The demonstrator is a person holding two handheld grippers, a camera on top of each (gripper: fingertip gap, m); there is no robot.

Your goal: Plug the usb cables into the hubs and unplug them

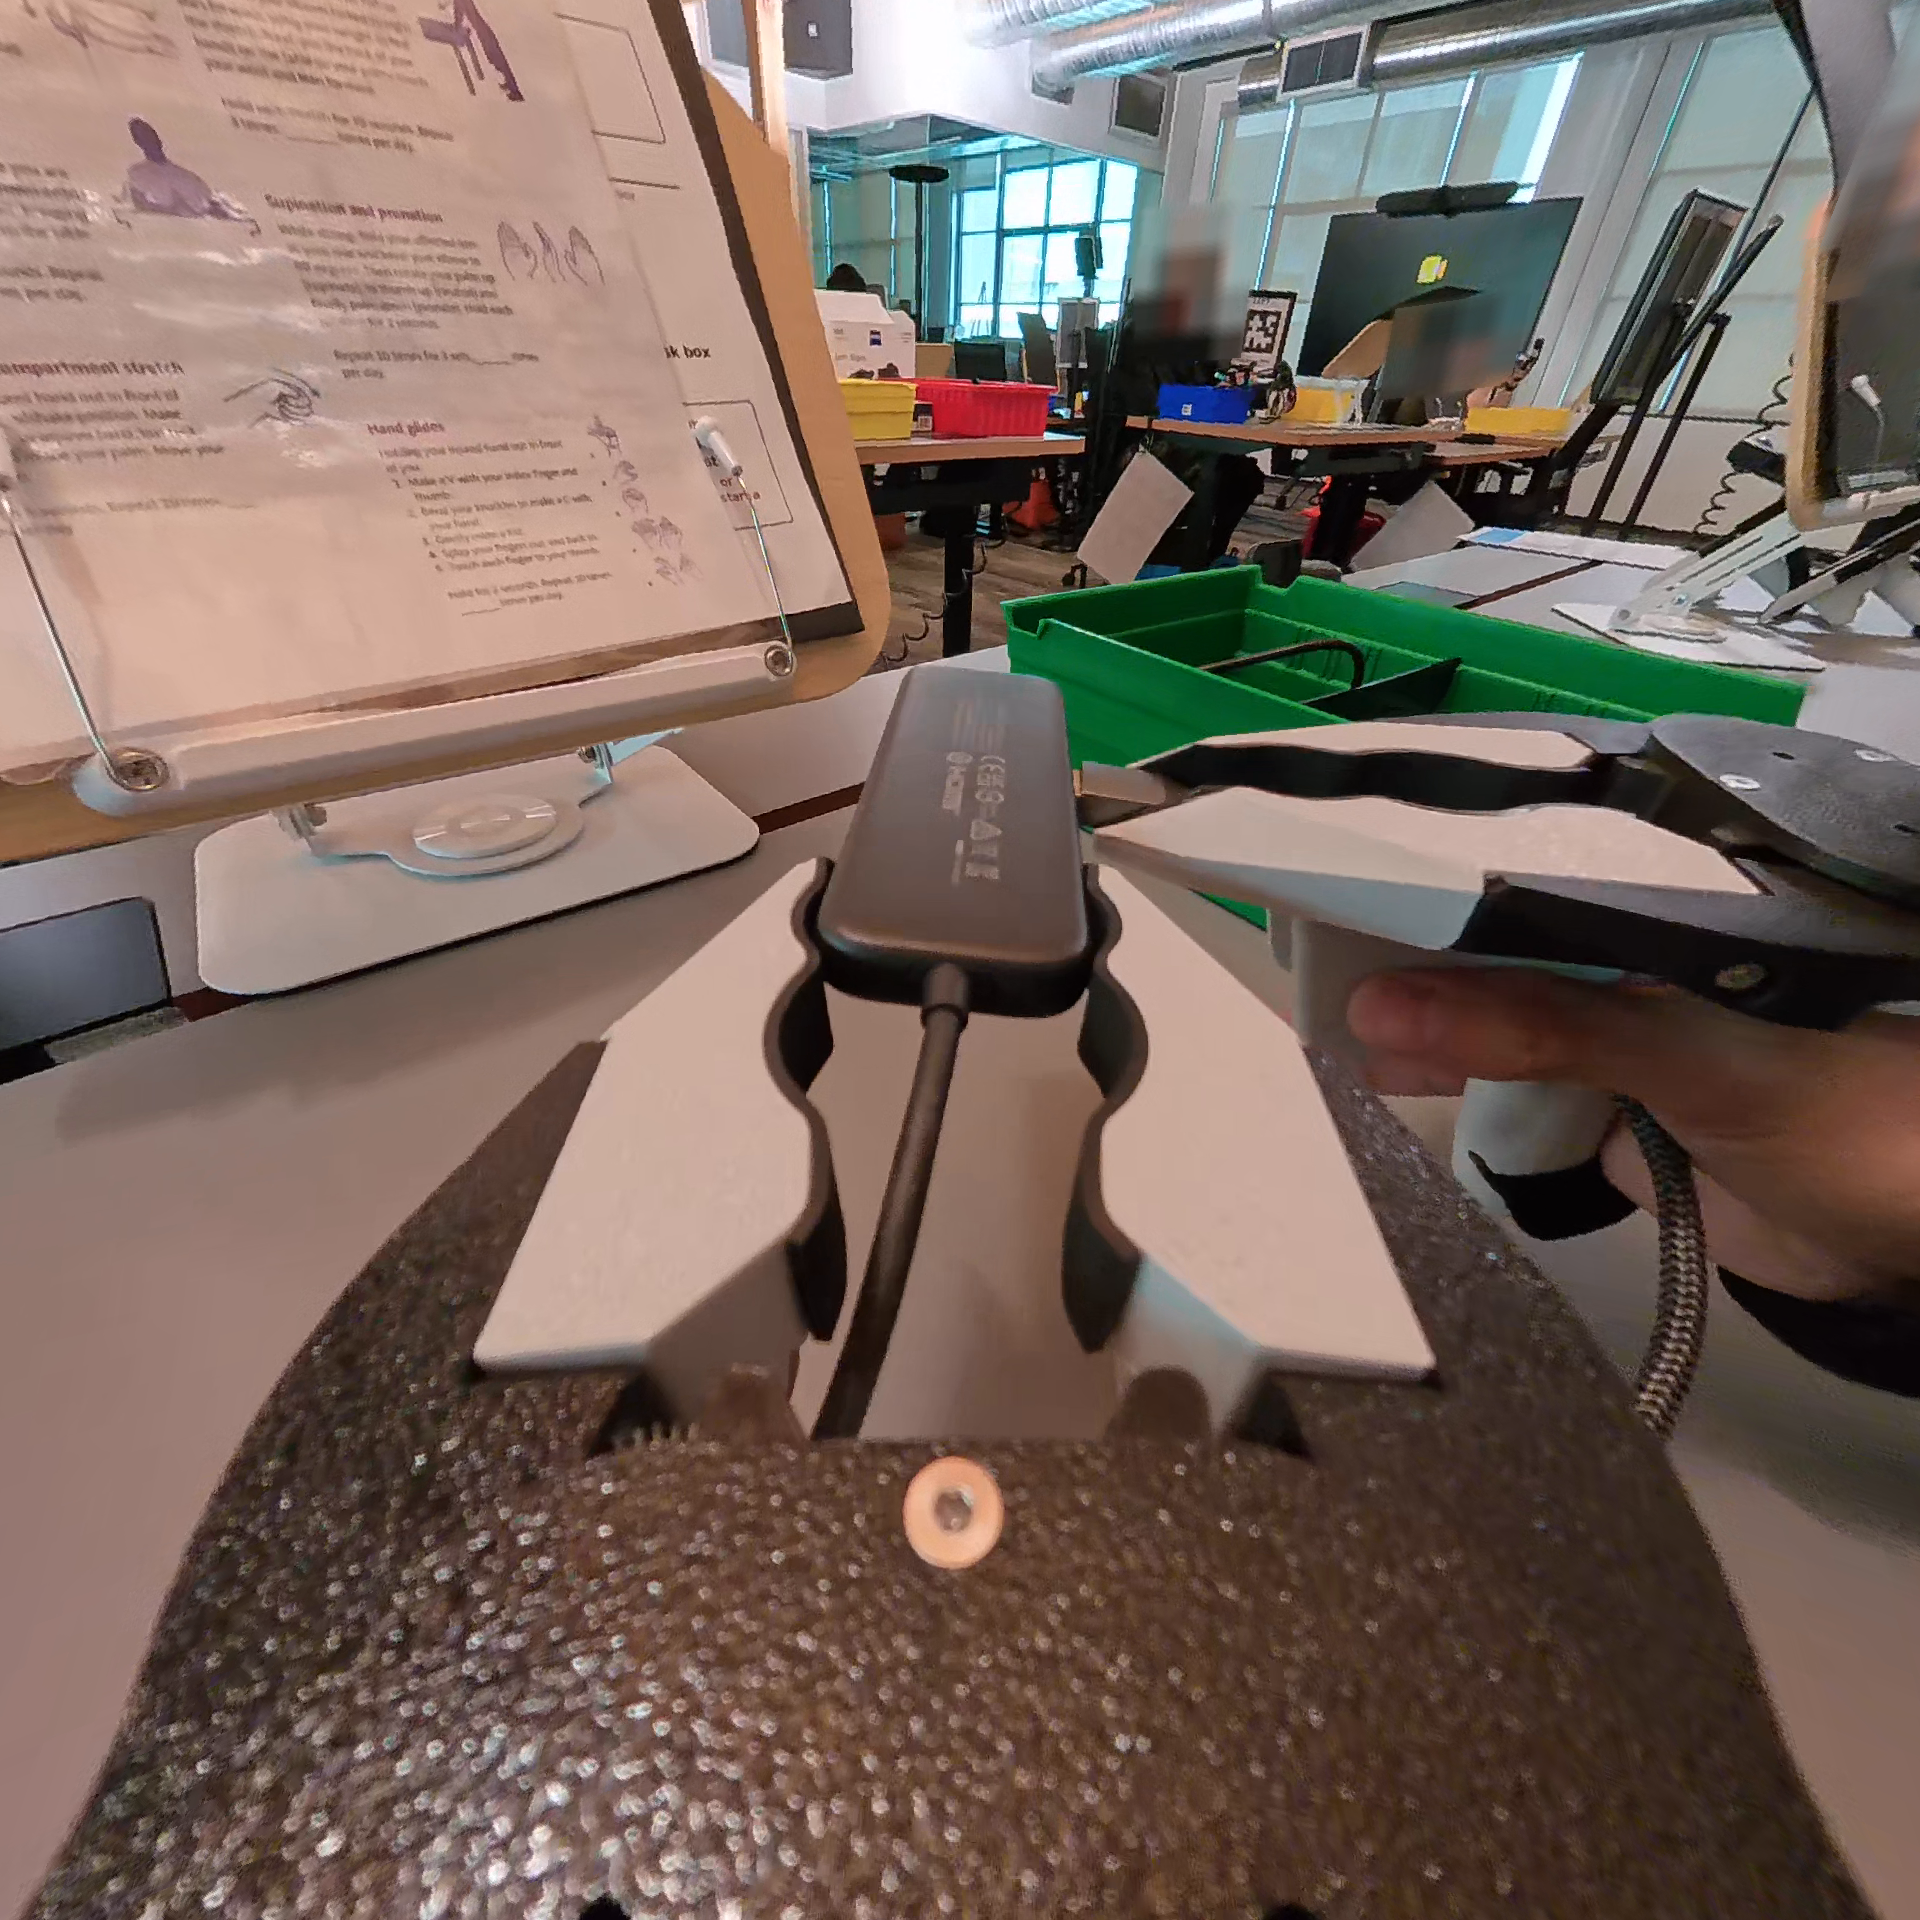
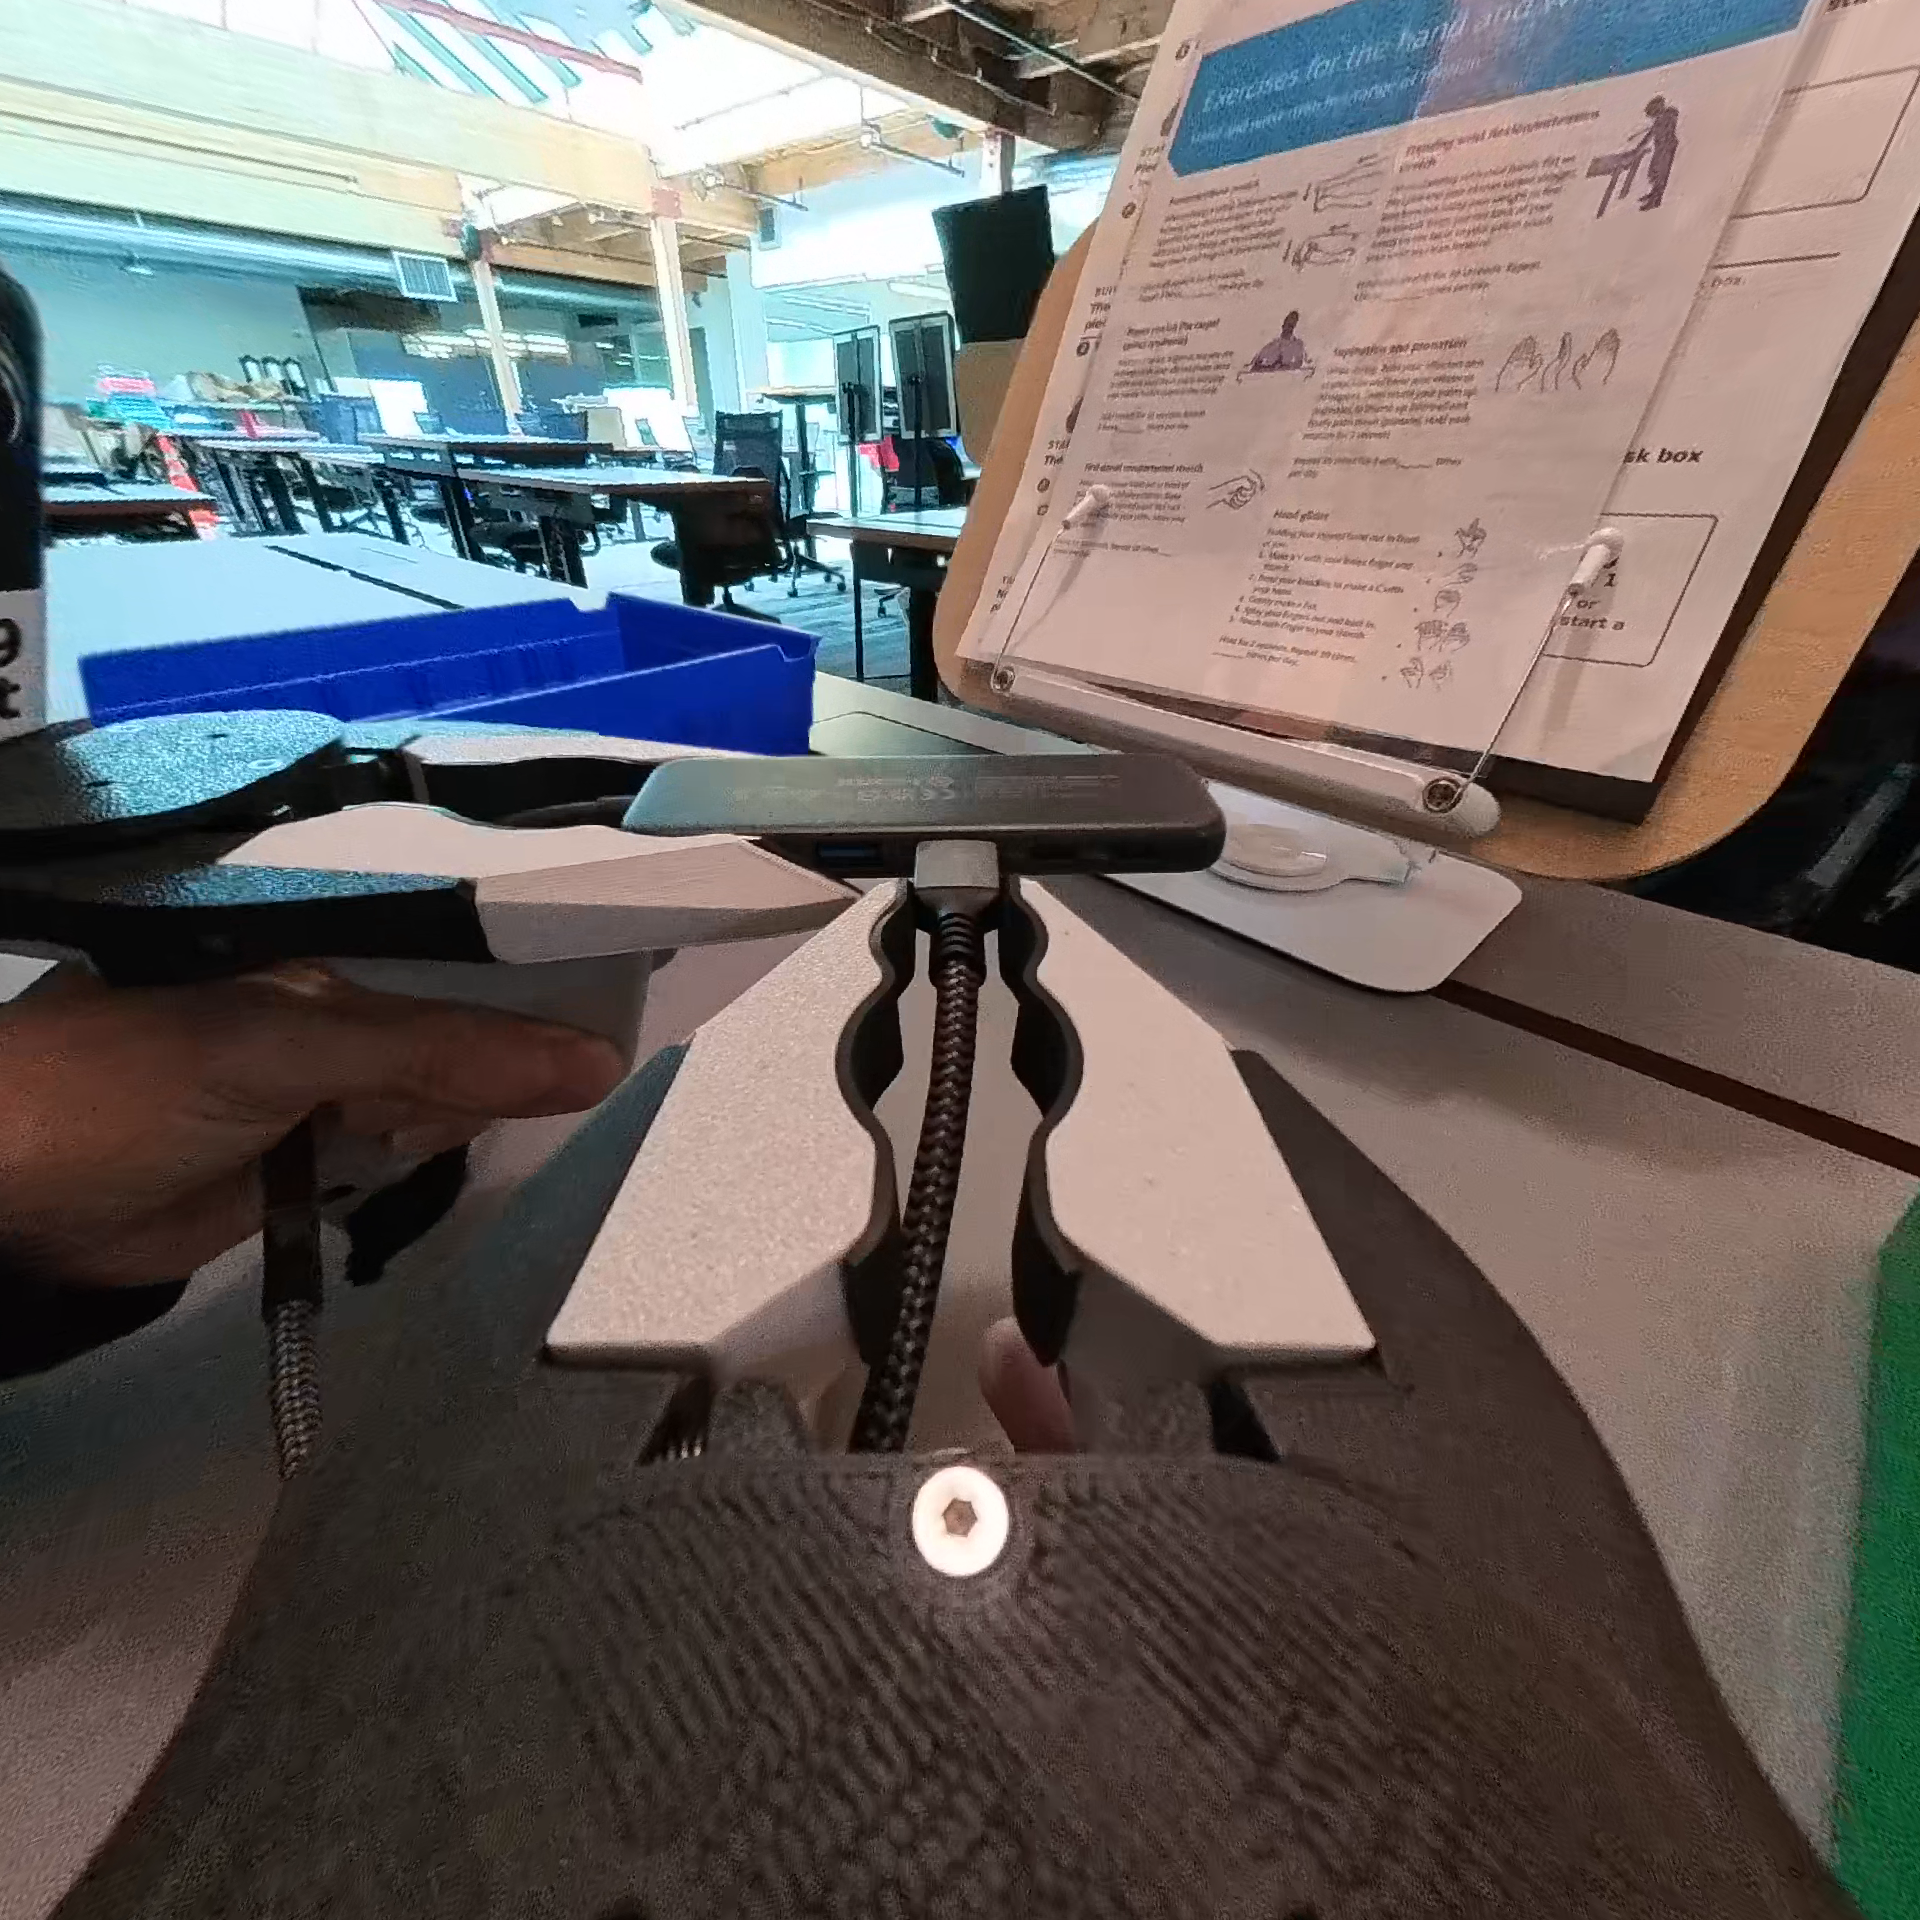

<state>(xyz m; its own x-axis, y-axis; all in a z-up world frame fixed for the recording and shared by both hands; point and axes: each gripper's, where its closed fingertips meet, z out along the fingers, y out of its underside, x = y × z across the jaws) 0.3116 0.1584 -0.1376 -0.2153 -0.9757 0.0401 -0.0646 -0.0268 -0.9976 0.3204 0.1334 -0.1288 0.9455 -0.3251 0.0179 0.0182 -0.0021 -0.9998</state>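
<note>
The left gripper [image 1: 951,914] is clamped on the near end of the hub [image 1: 961,821], a flat dark grey bar that it holds level above the table [image 1: 260,1143], bottom side up with its printed markings showing. The hub's own thin black lead [image 1: 904,1195] runs back from that end, between the left fingers [image 1: 665,1174], toward the camera. The right gripper [image 2: 956,904] comes at the hub from the side, roughly square to the left one, and its narrow tips pinch the silver plug [image 2: 956,864] of a braided cable [image 2: 925,1195]. The plug sits in a port on the hub's long edge, between a blue port [image 2: 850,854] and a dark slot; how deep it is seated cannot be told. The braided cable trails back through the right fingers [image 2: 748,1164], and another stretch of it hangs below a hand [image 1: 1714,1132] gripping the right handle. Behind the hub stands a tilted document stand [image 1: 436,831] on a white base, holding printed sheets. To the right of the hub, farther back, is a green bin [image 1: 1507,644] with dividers and a dark cable inside. In the right wrist view a blue bin [image 2: 447,665] lies beyond the hub, behind the left gripper.
</note>
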